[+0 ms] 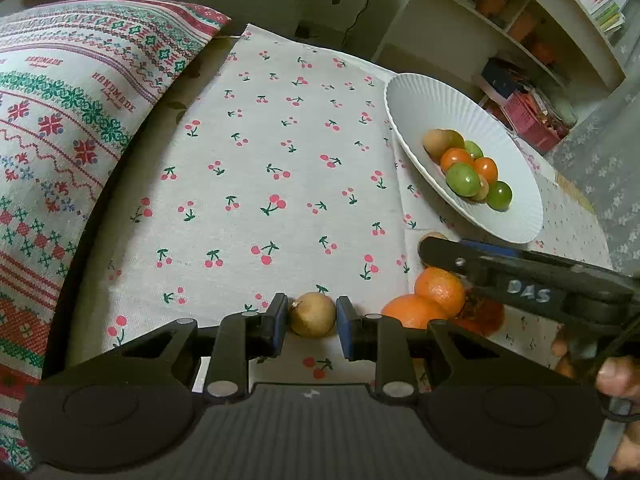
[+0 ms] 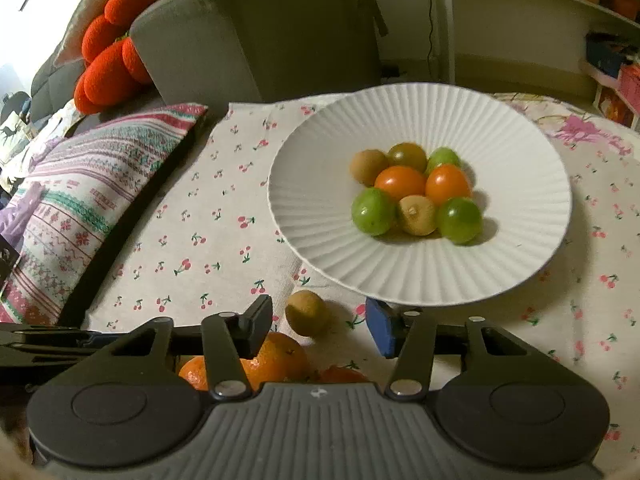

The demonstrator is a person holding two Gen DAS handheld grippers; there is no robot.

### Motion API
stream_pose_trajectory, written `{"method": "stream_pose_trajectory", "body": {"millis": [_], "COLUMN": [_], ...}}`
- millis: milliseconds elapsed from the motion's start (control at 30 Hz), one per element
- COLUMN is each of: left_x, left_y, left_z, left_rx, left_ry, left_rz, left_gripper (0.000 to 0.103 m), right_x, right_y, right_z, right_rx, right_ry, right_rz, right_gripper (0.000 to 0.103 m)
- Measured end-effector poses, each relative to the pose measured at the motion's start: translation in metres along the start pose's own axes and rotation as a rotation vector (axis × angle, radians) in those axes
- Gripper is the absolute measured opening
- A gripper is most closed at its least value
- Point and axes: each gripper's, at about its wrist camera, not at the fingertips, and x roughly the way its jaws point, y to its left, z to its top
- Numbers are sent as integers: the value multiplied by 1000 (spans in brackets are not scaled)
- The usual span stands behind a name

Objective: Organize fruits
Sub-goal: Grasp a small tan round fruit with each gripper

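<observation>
Small brown fruit (image 1: 312,315) on cherry cloth (image 1: 280,160), pinched tight by left gripper (image 1: 312,316).
Eight little fruits already in white plate (image 2: 520,248); brown one and oranges (image 1: 439,290) still left outside. Right gripper (image 2: 320,326) open around another brown fruit (image 2: 306,313), not squeezing. "HANDMADE" on pillow (image 1: 60,120).

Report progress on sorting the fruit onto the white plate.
Done: eight small fruits, green, orange and brown, sit on the white plate. In hand: the left gripper is shut on a brown fruit on the cherry-print cloth. The right gripper stands open around another brown fruit, not gripping it. Left: both brown fruits and the oranges beside them are off the plate.
</observation>
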Motion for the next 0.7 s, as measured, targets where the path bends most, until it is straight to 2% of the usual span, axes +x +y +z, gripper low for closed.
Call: {"method": "stream_pose_trajectory", "body": {"millis": [33,100,133,233,433,700], "left_x": [0,0,0,-2,-13,-16], "left_y": [0,-2,-3,-6,-23,-32], "left_z": [0,0,0,0,1,2], "left_rx": [2,12,17,35,144,205], "left_ry": [-1,-3,-5,-17,-92,-127], "left_rz": [2,7,8,18,87,117], "left_gripper": [24,24,24,24,24,24], "right_x": [2,3,3,0,-14,-19], "right_y": [1,4,4,4,8,13], "right_z": [-1,0,0,1,5,4], "right_rx": [-12,-32,-39,-45,-47,-55], "right_ry": [-1,-4,-7,-8,-44,-52], "right_rz": [-2,-4,-10,-3,27,45], "right_gripper": [38,24,22,22,22,22]}}
